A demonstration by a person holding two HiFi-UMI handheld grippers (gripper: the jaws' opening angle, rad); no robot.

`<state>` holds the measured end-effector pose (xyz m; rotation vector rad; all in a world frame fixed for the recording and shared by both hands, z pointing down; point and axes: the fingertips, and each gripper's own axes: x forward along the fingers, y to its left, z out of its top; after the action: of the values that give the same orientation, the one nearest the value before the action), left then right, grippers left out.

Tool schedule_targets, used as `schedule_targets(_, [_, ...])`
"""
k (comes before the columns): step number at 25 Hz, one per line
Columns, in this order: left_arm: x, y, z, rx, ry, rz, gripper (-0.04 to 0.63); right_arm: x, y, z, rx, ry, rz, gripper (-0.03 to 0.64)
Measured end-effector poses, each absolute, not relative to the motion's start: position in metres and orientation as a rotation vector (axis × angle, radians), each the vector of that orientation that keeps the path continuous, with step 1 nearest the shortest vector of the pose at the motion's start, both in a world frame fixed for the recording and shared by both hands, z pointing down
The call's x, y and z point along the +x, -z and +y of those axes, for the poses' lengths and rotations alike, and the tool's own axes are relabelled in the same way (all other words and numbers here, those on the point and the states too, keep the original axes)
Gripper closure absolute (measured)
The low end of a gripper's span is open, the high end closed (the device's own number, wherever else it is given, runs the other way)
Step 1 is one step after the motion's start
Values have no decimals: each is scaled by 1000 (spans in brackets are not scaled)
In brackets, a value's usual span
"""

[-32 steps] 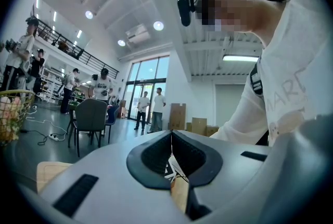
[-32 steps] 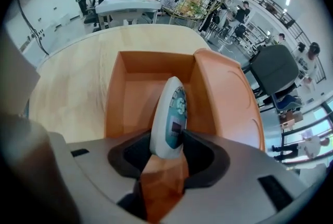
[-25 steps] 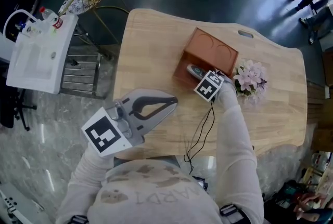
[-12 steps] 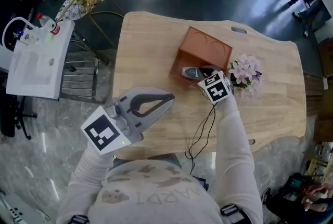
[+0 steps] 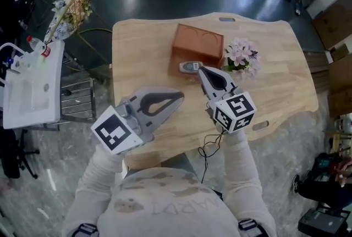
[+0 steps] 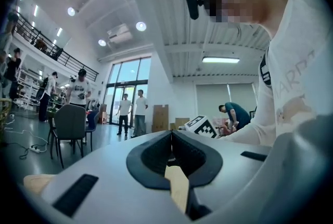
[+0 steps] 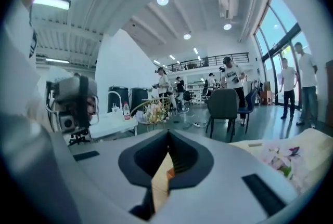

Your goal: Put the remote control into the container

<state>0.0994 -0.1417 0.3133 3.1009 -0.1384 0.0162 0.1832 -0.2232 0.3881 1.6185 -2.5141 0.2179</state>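
Note:
The brown container (image 5: 198, 43) stands on the wooden table (image 5: 143, 60) at its far middle. A grey remote control (image 5: 190, 67) lies in the container's open front side, with no gripper touching it. My right gripper (image 5: 201, 70) hovers just right of the remote, lifted off the table, jaws shut and empty. In the right gripper view the right gripper (image 7: 167, 137) shows its jaws meeting with nothing between them. My left gripper (image 5: 180, 97) hangs over the table's near edge, shut and empty. The left gripper (image 6: 170, 135) points level across the room.
Pink flowers (image 5: 240, 56) lie right of the container. A black cable (image 5: 212, 145) hangs below my right hand. A white sink unit (image 5: 30, 93) and a wire basket with flowers (image 5: 69, 7) stand off the table's left. Chairs and people are beyond the far edge.
My right gripper let go of the remote at the container's front, shut, and drew back toward me and upward. The left gripper stayed roughly where it was.

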Motion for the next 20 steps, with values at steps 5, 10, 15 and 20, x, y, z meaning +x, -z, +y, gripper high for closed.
schedule_targets(5, [92, -306, -114, 3145, 38, -29, 581, 164, -332, -157, 1732, -132, -2576, 601])
schedule_targets(10, [85, -299, -85, 3191, 76, 69, 581, 146, -302, -97, 1817, -62, -2576, 601])
schedule_targets(15, [75, -292, -54, 3200, 76, 124, 581, 125, -285, -49, 1870, -12, -2562, 600])
schedule_targets(20, [65, -288, -33, 3213, 60, 146, 581, 106, -280, -19, 1902, 12, -2559, 600])
